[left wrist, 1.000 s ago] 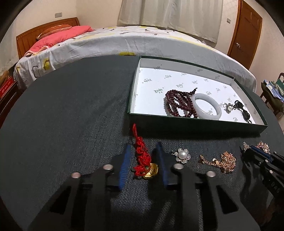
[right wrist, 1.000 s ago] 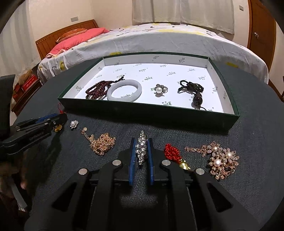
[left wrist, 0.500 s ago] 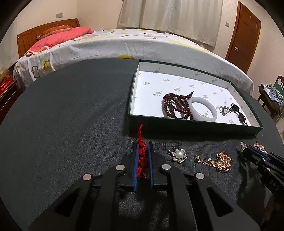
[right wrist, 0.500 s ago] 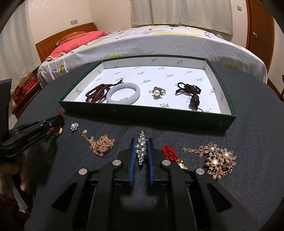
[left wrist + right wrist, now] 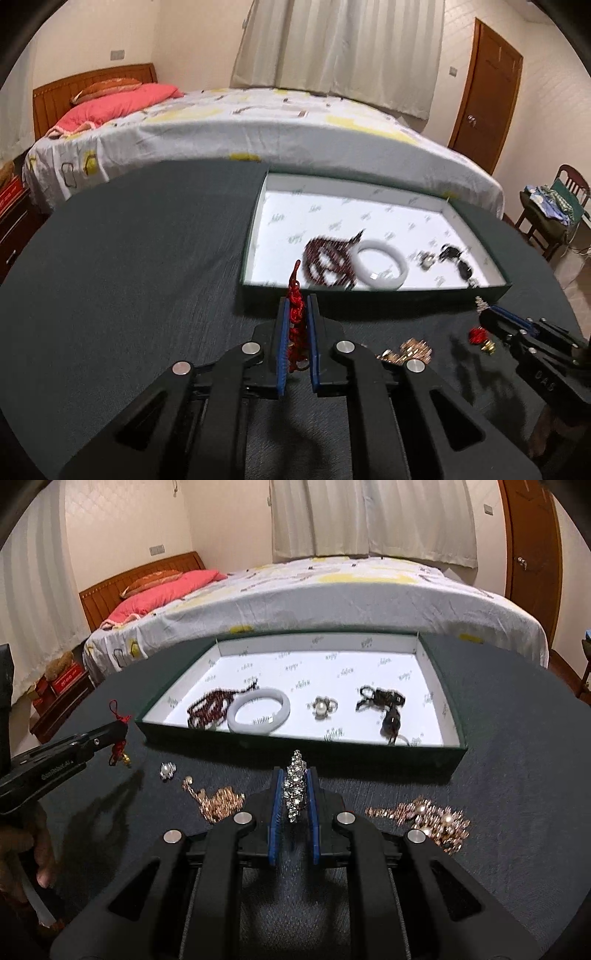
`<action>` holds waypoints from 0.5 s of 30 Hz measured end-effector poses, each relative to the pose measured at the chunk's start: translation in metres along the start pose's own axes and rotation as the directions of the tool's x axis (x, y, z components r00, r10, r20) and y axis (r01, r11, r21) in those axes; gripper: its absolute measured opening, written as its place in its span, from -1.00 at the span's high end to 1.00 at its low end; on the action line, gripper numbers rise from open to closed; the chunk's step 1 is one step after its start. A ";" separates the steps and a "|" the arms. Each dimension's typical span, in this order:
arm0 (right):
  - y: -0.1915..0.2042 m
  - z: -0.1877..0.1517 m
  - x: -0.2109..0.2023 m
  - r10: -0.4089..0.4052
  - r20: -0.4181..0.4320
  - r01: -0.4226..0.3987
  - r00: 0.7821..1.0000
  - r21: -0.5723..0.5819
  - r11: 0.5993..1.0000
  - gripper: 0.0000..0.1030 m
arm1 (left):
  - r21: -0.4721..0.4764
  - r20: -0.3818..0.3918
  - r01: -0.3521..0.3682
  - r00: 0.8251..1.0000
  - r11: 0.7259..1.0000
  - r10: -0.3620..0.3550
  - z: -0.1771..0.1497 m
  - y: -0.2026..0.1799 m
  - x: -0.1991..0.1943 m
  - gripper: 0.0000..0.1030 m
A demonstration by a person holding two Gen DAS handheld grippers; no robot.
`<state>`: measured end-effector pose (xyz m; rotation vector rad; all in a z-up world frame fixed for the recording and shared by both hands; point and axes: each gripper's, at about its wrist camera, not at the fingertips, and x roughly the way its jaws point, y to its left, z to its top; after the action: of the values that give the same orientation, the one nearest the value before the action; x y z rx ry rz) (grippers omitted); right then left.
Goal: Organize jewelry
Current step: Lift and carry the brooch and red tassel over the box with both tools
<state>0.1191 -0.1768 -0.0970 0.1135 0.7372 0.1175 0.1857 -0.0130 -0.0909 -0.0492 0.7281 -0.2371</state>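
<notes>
My left gripper is shut on a red knotted cord charm and holds it above the dark table; it also shows in the right wrist view, its gold end hanging. My right gripper is shut on a silver rhinestone brooch, lifted in front of the green box. The box's white floor holds dark red beads, a white bangle, a pearl ring and a black cord piece.
On the table lie a pearl flower stud, a rose-gold chain, a pearl and rose-gold brooch and another red charm. A bed stands behind the table; a chair stands right.
Both grippers have risen off the table with their pieces. The left one closed on the red charm a second ago and now carries it higher, toward the box.
</notes>
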 end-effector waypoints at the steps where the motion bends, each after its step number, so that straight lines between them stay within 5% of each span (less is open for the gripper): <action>1: 0.000 0.003 -0.002 0.000 0.009 0.000 1.000 -0.001 1.000 0.75 | 0.004 0.015 0.007 1.000 1.000 -0.007 0.005 -0.002 -0.002 0.81; 15: -0.009 0.066 -0.005 -0.020 0.151 0.024 0.988 -0.022 0.999 0.75 | 0.081 0.138 0.058 0.988 0.995 -0.069 0.063 -0.030 0.010 0.81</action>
<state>0.1606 -0.1901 -0.0463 0.0909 0.5859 0.0952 0.2291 -0.0469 -0.0471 -0.0158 0.5771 -0.3190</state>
